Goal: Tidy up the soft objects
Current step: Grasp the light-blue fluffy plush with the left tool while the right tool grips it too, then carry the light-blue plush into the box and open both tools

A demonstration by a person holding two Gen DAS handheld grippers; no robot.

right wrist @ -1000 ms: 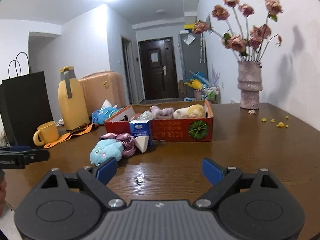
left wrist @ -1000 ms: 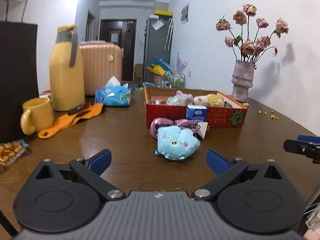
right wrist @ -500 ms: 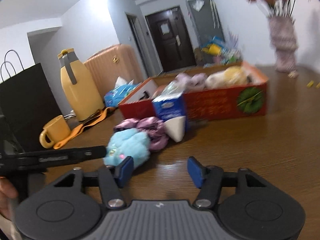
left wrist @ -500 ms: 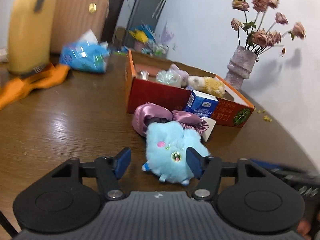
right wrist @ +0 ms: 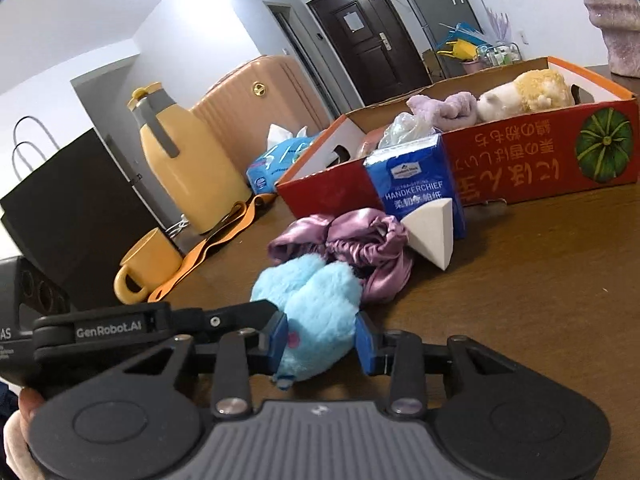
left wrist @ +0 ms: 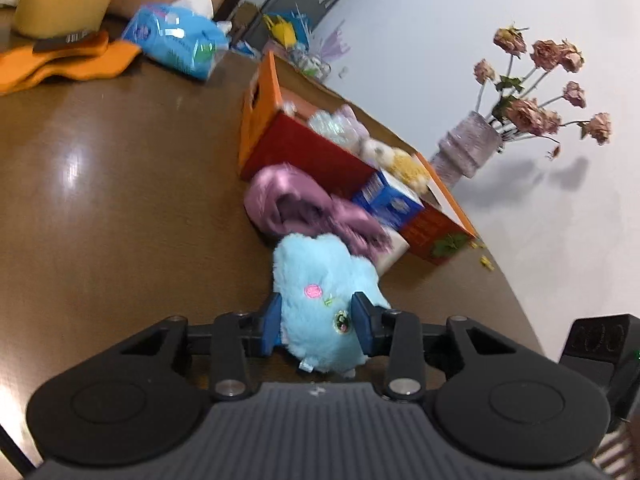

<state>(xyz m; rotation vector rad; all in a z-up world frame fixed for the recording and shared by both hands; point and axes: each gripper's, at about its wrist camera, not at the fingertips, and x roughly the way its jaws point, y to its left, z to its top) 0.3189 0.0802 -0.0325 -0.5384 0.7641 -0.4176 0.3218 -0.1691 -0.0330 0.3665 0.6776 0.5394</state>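
A fluffy light-blue plush toy lies on the brown table, with both grippers at it. My left gripper has a blue pad against each side of the toy, and its jaws are closing. From the other side my right gripper is also closing, with its pads touching the plush. Just behind the toy lies a purple satin scrunchie. Beyond that, the red cardboard box holds several soft toys.
A blue handkerchief pack and a white wedge sponge lean against the box front. To the left are a yellow jug, a yellow mug, an orange strap, a black bag and a blue tissue pack. A flower vase stands behind the box.
Both grippers have moved in on the blue plush toy from opposite sides and tilted down. Their jaws have narrowed from wide open until the pads meet the toy.
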